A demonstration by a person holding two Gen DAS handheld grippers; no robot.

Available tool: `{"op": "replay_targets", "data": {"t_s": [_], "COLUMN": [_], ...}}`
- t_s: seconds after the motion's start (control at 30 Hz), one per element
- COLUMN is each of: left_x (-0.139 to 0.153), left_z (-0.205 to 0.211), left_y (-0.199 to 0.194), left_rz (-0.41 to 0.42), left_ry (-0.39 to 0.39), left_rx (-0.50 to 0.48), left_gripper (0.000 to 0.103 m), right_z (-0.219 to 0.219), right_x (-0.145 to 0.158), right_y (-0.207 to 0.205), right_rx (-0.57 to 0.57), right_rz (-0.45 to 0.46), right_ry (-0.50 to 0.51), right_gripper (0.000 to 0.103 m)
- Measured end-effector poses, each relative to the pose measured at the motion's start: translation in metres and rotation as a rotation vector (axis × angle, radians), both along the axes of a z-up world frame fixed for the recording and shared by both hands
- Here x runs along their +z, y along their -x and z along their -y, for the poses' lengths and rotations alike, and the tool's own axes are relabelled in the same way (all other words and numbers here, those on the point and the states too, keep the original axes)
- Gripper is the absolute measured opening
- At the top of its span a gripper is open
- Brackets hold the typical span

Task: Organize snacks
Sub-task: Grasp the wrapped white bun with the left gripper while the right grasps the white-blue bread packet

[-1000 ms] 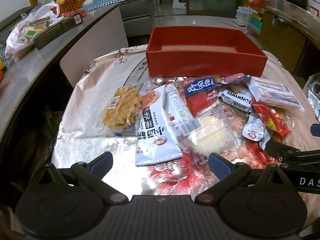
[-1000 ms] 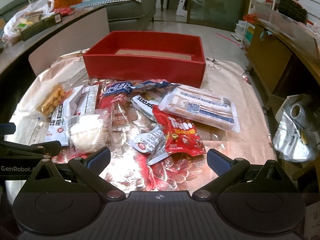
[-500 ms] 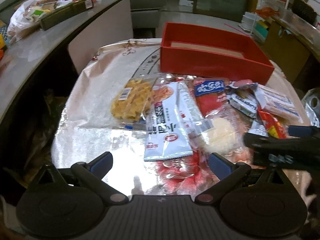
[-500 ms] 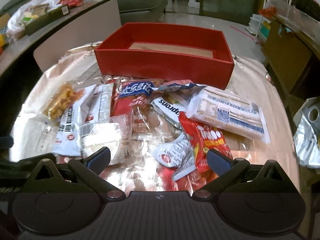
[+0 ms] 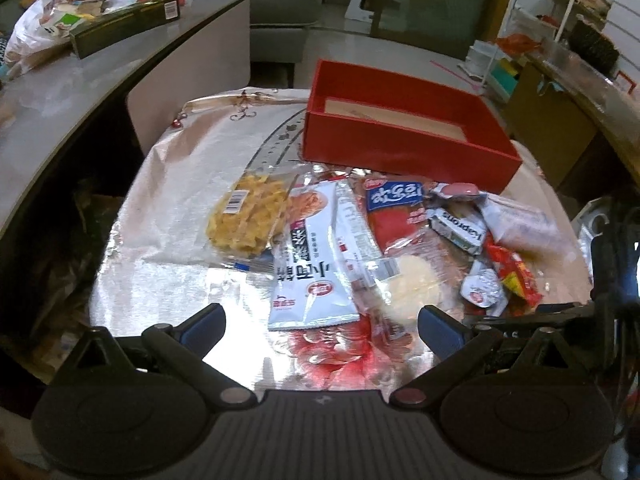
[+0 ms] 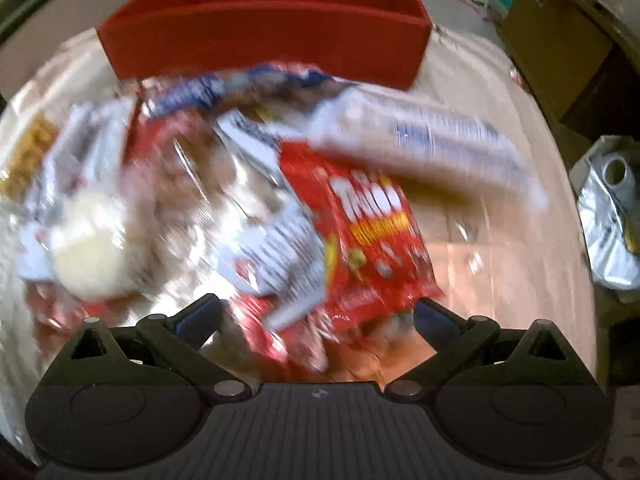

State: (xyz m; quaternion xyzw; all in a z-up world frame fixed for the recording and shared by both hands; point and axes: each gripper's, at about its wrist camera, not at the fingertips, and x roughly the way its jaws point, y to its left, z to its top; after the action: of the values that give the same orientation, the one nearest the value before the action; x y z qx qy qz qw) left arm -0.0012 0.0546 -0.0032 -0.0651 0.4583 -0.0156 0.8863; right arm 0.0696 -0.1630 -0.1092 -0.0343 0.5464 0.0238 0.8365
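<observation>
Since the earlier frame, your right claw point(image 6: 316, 314) has dropped closer to the snack pile, so the packets fill and blur its view; your left claw point(image 5: 320, 322) has pulled back a little.

Inventory, by claw:

- Right claw: fingers spread wide, gripping nothing. Red snack packet point(image 6: 372, 232) lies straight ahead, its near corner just before the right fingertip; a small white sachet point(image 6: 276, 268) sits ahead and left, partly under it. Long white wafer pack point(image 6: 420, 140) lies beyond the red packet, to the right. Red box point(image 6: 264, 40) stands at the far edge of the pile, open top up.
- Left claw: fingers spread wide, gripping nothing. Grey-white pouch point(image 5: 312, 268) lies directly ahead, between the fingertips' lines. Clear bag of yellow crisps point(image 5: 244, 220) lies ahead and left, touching the pouch. Clear-wrapped pale round cake point(image 5: 412, 284) lies ahead and right, just before the right fingertip. Red box point(image 5: 404, 148) sits beyond all packets.
- Bench point(image 5: 192, 184): covered in shiny cloth, carries every item listed.
</observation>
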Motion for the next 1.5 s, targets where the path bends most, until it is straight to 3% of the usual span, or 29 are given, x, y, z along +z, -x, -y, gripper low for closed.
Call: {"op": "replay_targets", "data": {"t_s": [0.07, 0.23, 0.37, 0.5, 0.57, 0.7, 0.83, 1.0, 1.1, 1.3, 1.5], "left_x": [0.002, 0.004, 0.004, 0.008, 0.010, 0.008, -0.005, -0.027, -0.042, -0.076, -0.086], "left_z": [0.000, -0.001, 0.002, -0.001, 0.003, 0.024, 0.055, 0.081, 0.085, 0.087, 0.094], "left_y": [0.001, 0.000, 0.001, 0.002, 0.003, -0.011, -0.032, -0.050, -0.059, -0.061, -0.059], "left_rz": [0.003, -0.005, -0.006, 0.032, 0.084, 0.140, 0.154, 0.127, 0.088, 0.005, -0.025], "left_ry": [0.016, 0.061, 0.054, 0.087, 0.105, 0.119, 0.028, -0.070, -0.129, -0.258, -0.294], "left_rx": [-0.004, -0.011, -0.033, -0.048, -0.106, -0.318, -0.529, -0.680, -0.719, -0.757, -0.787], "left_gripper": [0.097, 0.097, 0.097, 0.097, 0.097, 0.097, 0.097, 0.097, 0.091, 0.088, 0.086], "right_z": [0.011, 0.032, 0.025, 0.033, 0.035, 0.031, 0.033, 0.042, 0.048, 0.049, 0.056], "right_x": [0.005, 0.022, 0.033, 0.057, 0.061, 0.053, 0.034, 0.019, 0.004, 0.003, 0.001], "right_y": [0.001, -0.001, -0.010, -0.002, -0.003, -0.003, 0.001, 0.010, 0.011, 0.025, 0.048], "right_rx": [-0.037, -0.138, -0.145, -0.127, -0.085, 0.055, 0.104, 0.143, 0.147, 0.195, 0.211], "right_rz": [0.005, 0.047, 0.105, 0.150, 0.136, 0.071, 0.009, -0.048, -0.109, -0.040, 0.054], "right_ry": [-0.023, -0.215, -0.120, -0.137, -0.107, 0.002, -0.015, -0.010, -0.013, -0.004, -0.020], "right_gripper": [0.103, 0.103, 0.103, 0.103, 0.103, 0.103, 0.103, 0.103, 0.103, 0.103, 0.103]}}
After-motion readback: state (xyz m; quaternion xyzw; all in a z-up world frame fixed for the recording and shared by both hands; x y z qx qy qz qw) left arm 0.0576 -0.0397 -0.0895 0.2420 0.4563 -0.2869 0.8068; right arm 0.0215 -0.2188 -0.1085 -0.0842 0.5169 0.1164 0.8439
